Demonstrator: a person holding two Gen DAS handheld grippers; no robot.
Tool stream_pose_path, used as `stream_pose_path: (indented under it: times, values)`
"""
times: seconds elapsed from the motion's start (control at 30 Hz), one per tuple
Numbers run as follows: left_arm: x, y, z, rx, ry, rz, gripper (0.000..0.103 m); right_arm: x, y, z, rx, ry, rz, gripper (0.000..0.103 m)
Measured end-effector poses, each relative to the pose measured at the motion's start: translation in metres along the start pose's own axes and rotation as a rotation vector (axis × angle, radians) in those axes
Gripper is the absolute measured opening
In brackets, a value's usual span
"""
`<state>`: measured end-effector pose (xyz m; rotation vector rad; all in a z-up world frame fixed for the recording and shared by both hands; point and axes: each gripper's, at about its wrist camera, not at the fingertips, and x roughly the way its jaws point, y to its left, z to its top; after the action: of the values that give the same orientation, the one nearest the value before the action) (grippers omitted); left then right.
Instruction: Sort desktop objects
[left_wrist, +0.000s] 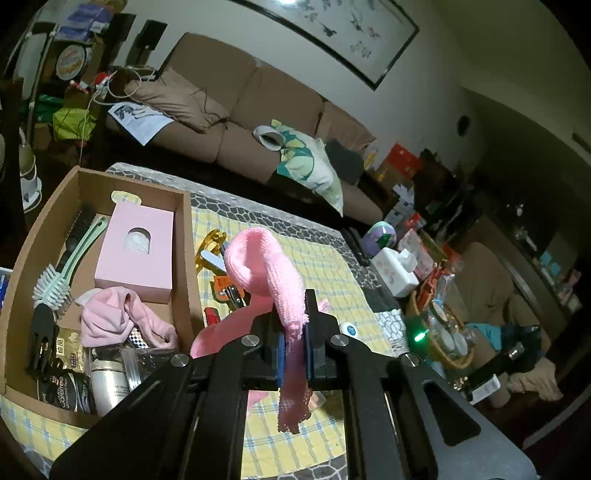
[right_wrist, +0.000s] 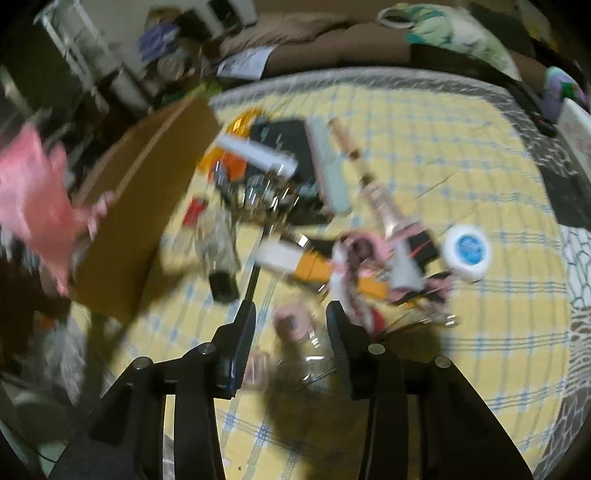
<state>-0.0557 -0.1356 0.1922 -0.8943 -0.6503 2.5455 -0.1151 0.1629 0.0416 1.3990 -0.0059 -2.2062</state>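
Pink knit sock (left_wrist: 266, 266) up in the air, and the left gripper (left_wrist: 293, 354) has it clamped near one end between its blue pads, so the soft ribbed tube arches over at 12 o'clock and a short frayed tail dangles at 6 o'clock, limp as knitwear does. It hangs just right of the cardboard box (left_wrist: 183, 236), at about 9 o'clock, and that looks like where it's headed, because soft and toiletry things already sit in there: a crumpled pink cloth (left_wrist: 122, 314), a smooth pink carton (left_wrist: 136, 254), a pale-green bristle brush (left_wrist: 70, 266) leaning along the wall. Over on the right, the picture is smeared with motion, but the right gripper (right_wrist: 291, 343) has its fingers spread apart over the yellow checked quilted cloth on the desk (right_wrist: 424, 369), with a clear, glassy rounded item (right_wrist: 310, 354) lying between them; whether they touch it, I cannot tell. Beyond, at 12 to 2 o'clock, the unsorted heap waits: a round white tin with a blue label (right_wrist: 467, 249), hard and glossy, and a long slender stick-like piece (right_wrist: 364, 173).
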Motion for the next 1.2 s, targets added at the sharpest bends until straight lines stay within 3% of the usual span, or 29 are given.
stream_pose_path:
  times: [0.1,0.17,0.3,0.33,0.37,0.47,0.63,0.73,0.87,1.07,1.2]
  values:
    - [-0.005,0.003,0.002,-0.009,-0.010,-0.004,0.007,0.023,0.008,-0.005,-0.031,0.047,-0.040,0.041]
    - [-0.009,0.006,0.004,-0.014,-0.019,-0.003,0.008,0.032,0.013,-0.007,-0.046,0.049,-0.072,0.051]
    - [-0.021,0.014,0.009,-0.029,-0.045,-0.006,0.008,0.044,0.023,-0.010,-0.115,0.059,-0.164,0.054]
    - [-0.025,0.019,0.011,-0.035,-0.055,-0.003,0.007,0.045,0.025,-0.011,-0.124,0.053,-0.179,0.048]
    - [-0.028,0.022,0.012,-0.040,-0.061,0.000,0.008,0.044,0.024,-0.011,-0.123,0.043,-0.197,0.028]
    - [-0.041,0.039,0.019,-0.072,-0.081,-0.003,0.007,0.035,0.018,-0.005,-0.059,0.032,-0.131,0.027]
    - [-0.066,0.075,0.029,-0.127,-0.121,0.026,0.007,0.007,0.037,0.006,-0.065,-0.029,-0.084,0.027]
    - [-0.076,0.094,0.035,-0.159,-0.146,0.039,0.007,-0.015,0.061,0.017,-0.093,-0.088,-0.039,0.027]
    - [-0.079,0.114,0.041,-0.190,-0.151,0.057,0.008,-0.036,0.112,0.035,-0.129,-0.159,0.094,0.027]
    - [-0.054,0.141,0.036,-0.234,-0.065,0.098,0.008,-0.024,0.196,0.050,-0.225,-0.150,0.270,0.027]
    - [-0.036,0.159,0.033,-0.254,-0.014,0.129,0.008,0.010,0.239,0.052,-0.295,-0.105,0.290,0.027]
